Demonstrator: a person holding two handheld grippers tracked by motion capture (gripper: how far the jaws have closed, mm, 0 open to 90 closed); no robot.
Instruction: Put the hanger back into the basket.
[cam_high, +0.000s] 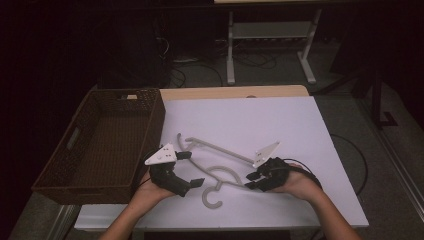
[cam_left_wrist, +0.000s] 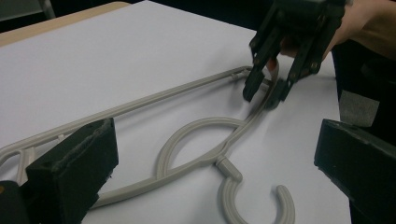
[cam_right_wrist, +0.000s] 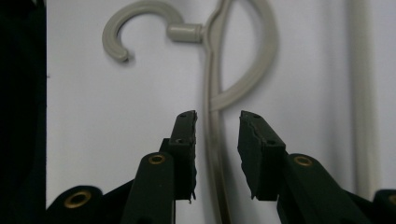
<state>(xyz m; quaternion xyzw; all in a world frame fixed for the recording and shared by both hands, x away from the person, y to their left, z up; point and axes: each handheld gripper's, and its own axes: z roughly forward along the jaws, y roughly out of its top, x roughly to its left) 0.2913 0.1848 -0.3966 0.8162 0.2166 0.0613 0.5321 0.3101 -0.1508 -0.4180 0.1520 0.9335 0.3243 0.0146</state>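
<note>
A grey plastic hanger (cam_high: 220, 150) lies flat on the white tabletop (cam_high: 260, 120), its hook (cam_high: 212, 198) pointing toward the near edge. My right gripper (cam_high: 249, 181) is low over the hanger's right arm. In the right gripper view its jaws (cam_right_wrist: 217, 116) straddle that thin arm (cam_right_wrist: 212, 140) with a gap on both sides, so it is open and not pressing. My left gripper (cam_high: 192, 170) stands wide open at the hanger's left end. In the left gripper view the hanger (cam_left_wrist: 231, 170) lies between its jaws (cam_left_wrist: 217, 130), and the right gripper (cam_left_wrist: 261, 98) stands over the far arm.
A dark brown woven basket (cam_high: 50, 165) stands along the table's left side, close to my left hand. A bare wooden strip (cam_high: 225, 92) runs along the far edge. Beyond it are a metal frame's legs (cam_high: 231, 60) and floor cables.
</note>
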